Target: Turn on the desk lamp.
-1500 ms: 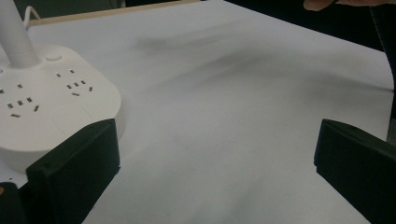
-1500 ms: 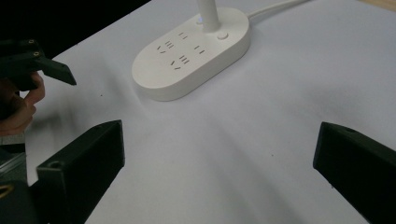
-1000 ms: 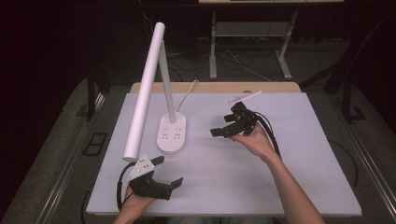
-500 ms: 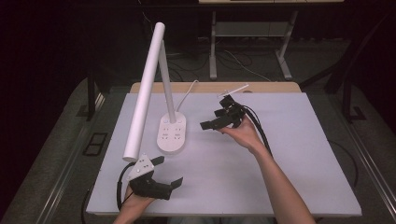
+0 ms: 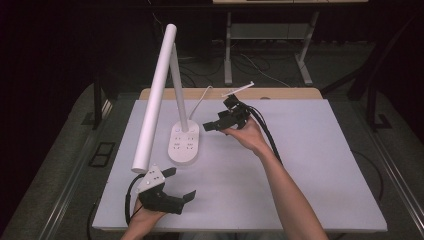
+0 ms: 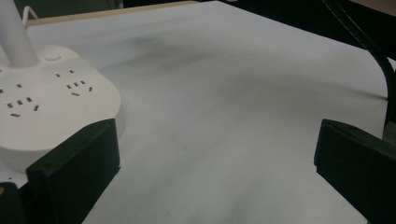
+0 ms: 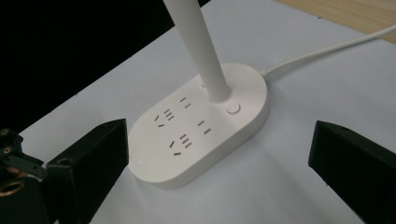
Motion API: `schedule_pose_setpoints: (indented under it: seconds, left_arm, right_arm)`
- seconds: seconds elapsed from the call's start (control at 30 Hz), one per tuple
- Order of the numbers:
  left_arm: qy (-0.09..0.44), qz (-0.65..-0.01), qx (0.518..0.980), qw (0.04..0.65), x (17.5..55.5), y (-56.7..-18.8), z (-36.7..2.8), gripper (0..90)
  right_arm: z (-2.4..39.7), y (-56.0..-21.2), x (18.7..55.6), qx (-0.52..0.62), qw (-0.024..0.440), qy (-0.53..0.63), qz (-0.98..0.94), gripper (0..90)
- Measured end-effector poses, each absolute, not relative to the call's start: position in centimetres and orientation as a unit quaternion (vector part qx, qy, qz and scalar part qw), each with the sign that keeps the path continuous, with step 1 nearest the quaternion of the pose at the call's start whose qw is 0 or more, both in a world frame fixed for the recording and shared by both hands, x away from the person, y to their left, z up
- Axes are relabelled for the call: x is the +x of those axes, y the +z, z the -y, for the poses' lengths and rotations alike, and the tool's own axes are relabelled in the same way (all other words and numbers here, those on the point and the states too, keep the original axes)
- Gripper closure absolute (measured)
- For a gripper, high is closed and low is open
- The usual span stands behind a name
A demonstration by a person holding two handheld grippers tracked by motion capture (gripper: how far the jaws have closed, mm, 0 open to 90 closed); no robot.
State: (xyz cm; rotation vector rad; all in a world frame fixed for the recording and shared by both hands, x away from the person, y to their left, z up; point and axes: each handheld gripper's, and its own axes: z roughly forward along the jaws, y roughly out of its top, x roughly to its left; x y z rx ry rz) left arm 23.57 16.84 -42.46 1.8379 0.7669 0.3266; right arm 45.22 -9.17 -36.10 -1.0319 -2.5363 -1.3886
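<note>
Right gripper view: white oval plastic lamp base w/ sockets (image 7: 198,128) lies dead ahead between spread, empty jaws, long axis slanting lower-left to upper-right; right gripper (image 5: 220,123) nearer than left gripper (image 5: 181,187), also spread wide.

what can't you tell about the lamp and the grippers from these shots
- Lamp base: left part cut off by the left gripper view's edge.
- Lamp cable: its far end leaves the right gripper view's frame.
- Right gripper: too small and dark in the high view to judge its jaws there.
</note>
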Motion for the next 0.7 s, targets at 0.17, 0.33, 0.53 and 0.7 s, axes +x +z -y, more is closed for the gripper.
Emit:
schedule_pose_setpoints:
  seconds: [0.17,0.33,0.53,0.7]
  left_arm:
    - [0.138,-0.321,0.770,0.533,23.7,-42.5,-16.9,0.0]
    - [0.138,-0.321,0.770,0.534,23.6,-42.4,-16.9,0.0]
    - [0.137,-0.321,0.770,0.534,23.7,-42.4,-17.1,0.0]
    - [0.135,-0.317,0.772,0.534,23.6,-42.4,-17.0,0.0]
  right_arm:
    - [8.2,-35.9,46.2,-0.334,0.035,-0.449,0.828,6.2]
    - [7.4,-36.2,46.8,-0.329,0.035,-0.450,0.829,16.7]
    - [6.2,-37.0,47.5,-0.333,0.019,-0.446,0.831,31.7]
    - [5.9,-37.4,47.7,-0.333,0.011,-0.451,0.828,44.7]
